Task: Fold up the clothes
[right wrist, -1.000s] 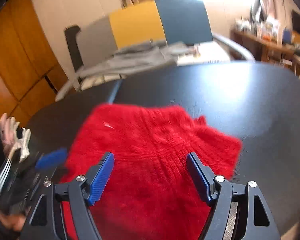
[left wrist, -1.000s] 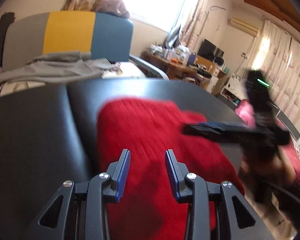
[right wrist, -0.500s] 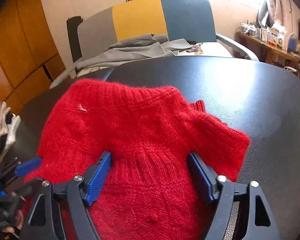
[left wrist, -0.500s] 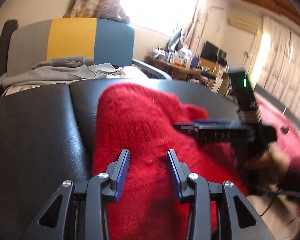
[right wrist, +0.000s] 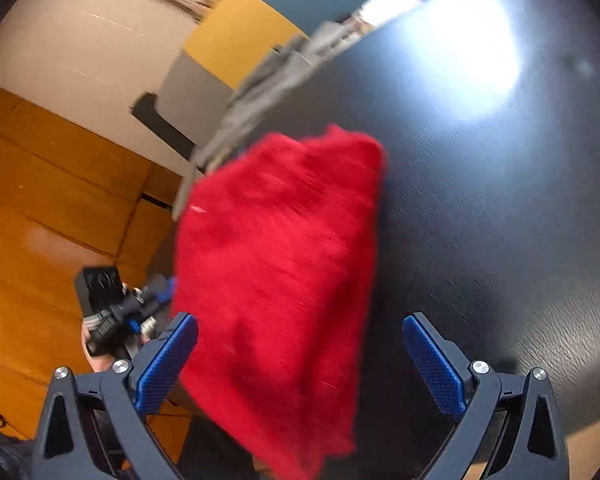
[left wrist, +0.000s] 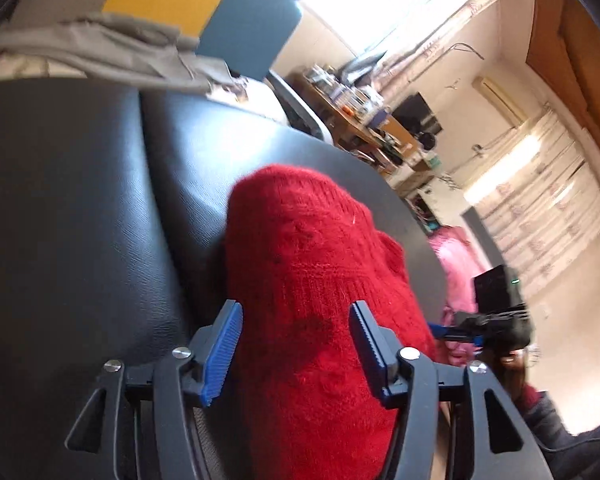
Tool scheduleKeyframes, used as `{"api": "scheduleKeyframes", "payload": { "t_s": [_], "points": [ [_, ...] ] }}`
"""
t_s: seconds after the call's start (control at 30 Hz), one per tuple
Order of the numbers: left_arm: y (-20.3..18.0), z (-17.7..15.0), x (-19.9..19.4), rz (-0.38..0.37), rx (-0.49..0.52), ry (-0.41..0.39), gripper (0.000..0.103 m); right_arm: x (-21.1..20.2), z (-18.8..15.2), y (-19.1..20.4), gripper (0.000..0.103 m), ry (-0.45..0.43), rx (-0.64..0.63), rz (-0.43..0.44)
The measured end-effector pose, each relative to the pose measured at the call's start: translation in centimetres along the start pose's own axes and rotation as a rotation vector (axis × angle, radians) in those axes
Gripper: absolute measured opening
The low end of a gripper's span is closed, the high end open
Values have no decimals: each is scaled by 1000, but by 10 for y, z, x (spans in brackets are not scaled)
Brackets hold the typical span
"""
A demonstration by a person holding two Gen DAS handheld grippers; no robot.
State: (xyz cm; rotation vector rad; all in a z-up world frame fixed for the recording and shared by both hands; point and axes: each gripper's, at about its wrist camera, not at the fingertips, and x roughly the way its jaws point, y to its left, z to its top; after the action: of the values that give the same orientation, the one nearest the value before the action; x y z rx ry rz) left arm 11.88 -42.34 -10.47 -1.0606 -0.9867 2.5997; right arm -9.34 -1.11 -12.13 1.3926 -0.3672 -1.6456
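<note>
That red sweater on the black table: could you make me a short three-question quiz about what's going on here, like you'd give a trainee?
1. True or false: the red sweater lies on a black table.
2. What is heaped on the chair behind the table? A) grey clothing B) a stack of plates C) a green towel
3. Fill in: both the left gripper and the right gripper have their jaws ____.

Key:
1. True.
2. A, the grey clothing lies on the colour-block chair.
3. Open; each straddles the sweater without pinching it.
</note>
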Motion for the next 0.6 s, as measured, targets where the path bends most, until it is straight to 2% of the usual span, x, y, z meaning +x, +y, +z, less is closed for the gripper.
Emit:
{"api": "scheduleKeyframes", "payload": {
  "t_s": [0.07, 0.17, 0.27, 0.37, 0.43, 0.47, 0.5, 0.53, 0.57, 0.6],
  "points": [
    [4, 2, 10, -34, 6, 36, 75, 10, 1, -3, 103, 34, 8, 27],
    [9, 6, 29, -61, 21, 92, 80, 27, 10, 6, 103, 62, -20, 50],
    [13, 10, 46, -107, 20, 132, 87, 50, 19, 16, 103, 103, -24, 108],
    [7, 13, 57, -96, 59, 148, 89, 62, 20, 24, 103, 127, -56, 105],
    [7, 17, 61, -94, 34, 158, 89, 64, 17, 29, 102, 129, -84, 83],
    [6, 18, 62, -99, 13, 168, 87, 64, 14, 31, 98, 125, -98, 57],
    [7, 20, 65, -112, -7, 178, 74, 63, 12, 32, 79, 120, -113, 31],
    [7, 21, 66, -123, -23, 185, 65, 63, 9, 33, 68, 112, -122, 11],
    [4, 19, 66, -111, -10, 175, 54, 62, 7, 33, 66, 102, -128, -6],
    [0, 16, 65, -98, 2, 164, 50, 62, 4, 33, 59, 93, -126, -7]
  ]
}}
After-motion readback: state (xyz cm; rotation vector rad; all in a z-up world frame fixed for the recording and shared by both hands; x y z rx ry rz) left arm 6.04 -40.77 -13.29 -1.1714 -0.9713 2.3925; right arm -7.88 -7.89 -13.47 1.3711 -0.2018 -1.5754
